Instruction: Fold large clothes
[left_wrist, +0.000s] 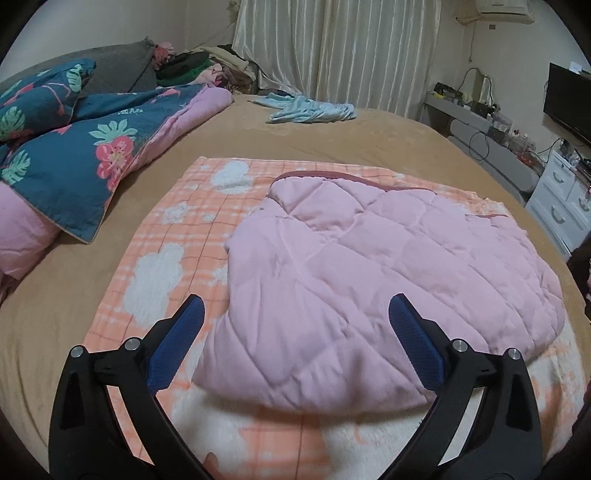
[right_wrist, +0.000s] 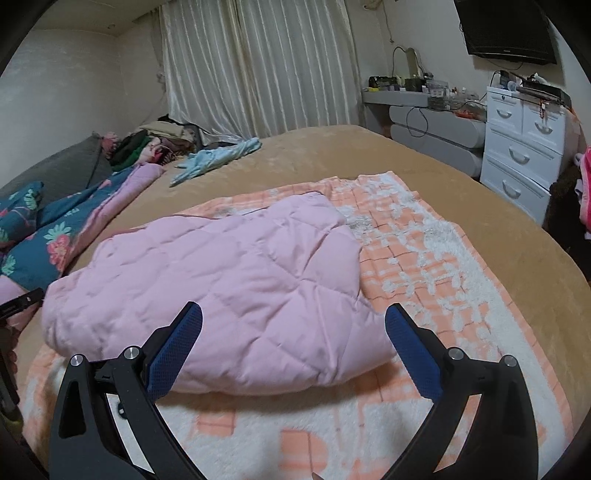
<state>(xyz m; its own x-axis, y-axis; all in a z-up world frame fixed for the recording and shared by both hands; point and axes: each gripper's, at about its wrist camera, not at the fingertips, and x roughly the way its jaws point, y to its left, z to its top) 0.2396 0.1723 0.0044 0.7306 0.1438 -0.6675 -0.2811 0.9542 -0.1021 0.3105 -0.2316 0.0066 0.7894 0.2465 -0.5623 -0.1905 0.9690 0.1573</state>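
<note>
A pink quilted garment (left_wrist: 369, 273) lies folded into a thick bundle on an orange-and-white checked blanket (left_wrist: 177, 229) on the bed. It also shows in the right wrist view (right_wrist: 229, 280) on the same blanket (right_wrist: 436, 266). My left gripper (left_wrist: 295, 314) is open and empty, hovering over the garment's near edge. My right gripper (right_wrist: 293, 317) is open and empty, above the garment's near right corner. Both grippers have blue pads and black arms.
The bed has a tan cover (left_wrist: 332, 136). A teal floral duvet (left_wrist: 62, 158) is heaped at the left. A light blue cloth (left_wrist: 310, 110) lies at the far side. White drawers (right_wrist: 524, 147) and a grey dresser (right_wrist: 436, 125) stand right of the bed.
</note>
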